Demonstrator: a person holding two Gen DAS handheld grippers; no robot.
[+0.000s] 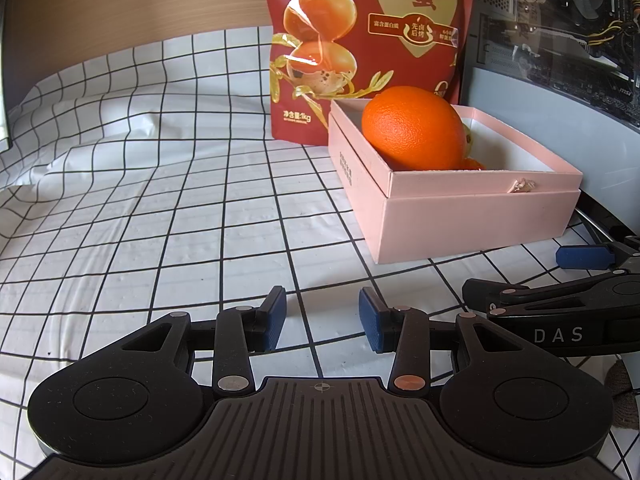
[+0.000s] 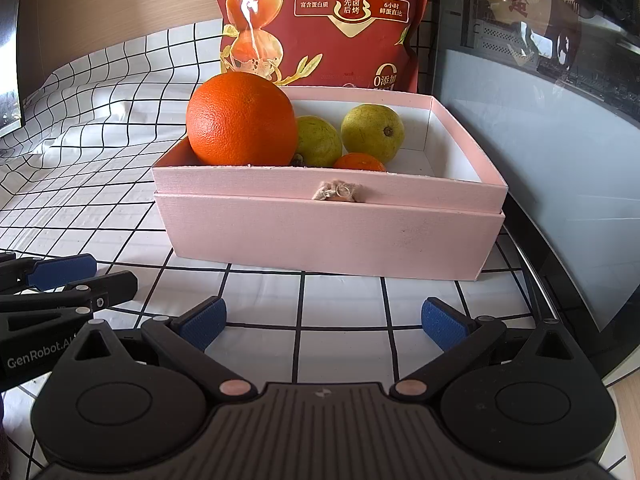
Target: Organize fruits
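The pink box [image 2: 328, 232] holds a large orange [image 2: 242, 120] at its left end, two yellow-green fruits [image 2: 372, 132] further back and a small orange fruit [image 2: 359, 162] near the front wall. A red snack bag [image 2: 324, 20] stands just behind it on the checked tablecloth [image 1: 140, 200]. Both the left gripper [image 1: 322, 316] and right gripper [image 2: 324, 320] hover spread and empty near the box.

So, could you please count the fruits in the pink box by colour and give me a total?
Orange: 2, the large orange and the small orange fruit
Yellow-green: 2, one beside the large orange and one further back
Total: 4 fruits in the pink box
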